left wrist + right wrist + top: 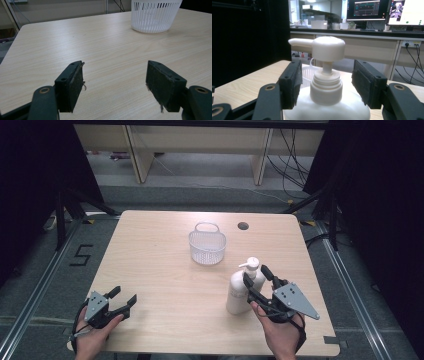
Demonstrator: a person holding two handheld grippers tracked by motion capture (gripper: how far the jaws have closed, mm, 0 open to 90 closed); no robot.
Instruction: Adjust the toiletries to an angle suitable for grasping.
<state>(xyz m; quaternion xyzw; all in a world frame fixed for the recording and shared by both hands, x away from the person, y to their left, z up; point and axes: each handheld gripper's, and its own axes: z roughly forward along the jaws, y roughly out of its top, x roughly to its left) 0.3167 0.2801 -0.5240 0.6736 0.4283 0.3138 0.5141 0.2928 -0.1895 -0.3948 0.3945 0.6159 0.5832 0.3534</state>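
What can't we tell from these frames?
- Pump bottle: its lower right side in the high view, hidden behind the right gripper.
- Bottle base: cut off by the bottom edge of the right gripper view.
- Basket: its rim and handle cut off by the top edge of the left gripper view.

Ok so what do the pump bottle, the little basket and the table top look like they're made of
Pump bottle: most likely plastic, white and smooth with a soft sheen; its pump head and ribbed collar look moulded.
Basket: thin white plastic, judging by the fine slotted walls you can see through.
Table top: pale wood grain, matt; it could be laminate or veneer rather than solid wood.
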